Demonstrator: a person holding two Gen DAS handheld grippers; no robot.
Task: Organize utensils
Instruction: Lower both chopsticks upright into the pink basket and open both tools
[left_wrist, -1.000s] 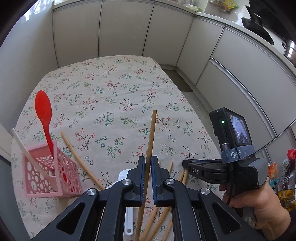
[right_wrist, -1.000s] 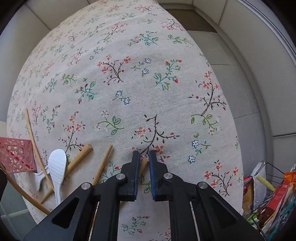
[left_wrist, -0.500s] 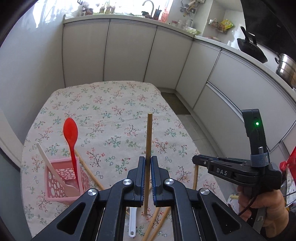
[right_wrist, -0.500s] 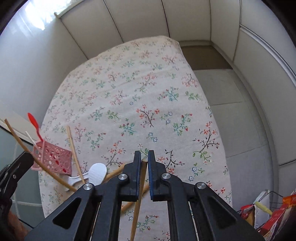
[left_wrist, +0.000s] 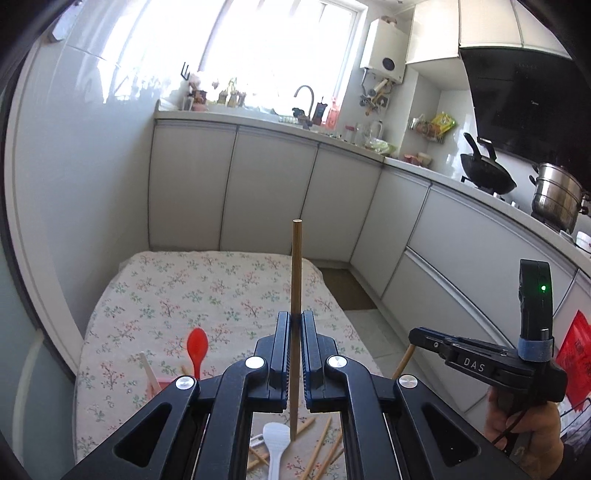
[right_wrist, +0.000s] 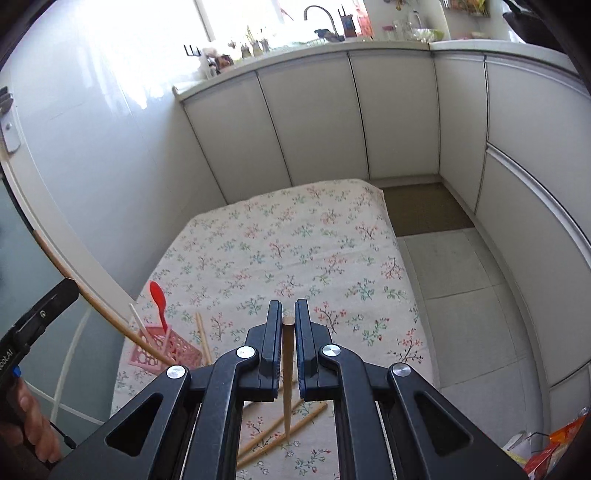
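Note:
My left gripper (left_wrist: 295, 317) is shut on a wooden chopstick (left_wrist: 296, 266) that stands upright between its jaws, high above the floral table (left_wrist: 221, 288). My right gripper (right_wrist: 288, 306) is shut on a second chopstick (right_wrist: 287, 369), whose tip points down. Each gripper shows in the other's view: the right gripper (left_wrist: 415, 336) and the left gripper (right_wrist: 68, 290). A pink basket (right_wrist: 173, 349) at the table's near left holds a red spoon (right_wrist: 158, 295) and a white handle (right_wrist: 138, 321). Loose chopsticks (right_wrist: 273, 432) and a white spoon (left_wrist: 275, 439) lie below.
White cabinets (right_wrist: 314, 122) wrap the far and right sides, with tiled floor (right_wrist: 454, 280) to the right of the table. A wok (left_wrist: 487, 173) and a steel pot (left_wrist: 556, 199) sit on the counter. Bags (right_wrist: 546, 454) lie at the bottom right.
Both grippers have risen and tilted upward, each lifting its chopstick off the table. The table now looks smaller and lower, and the counter and window have come into view.

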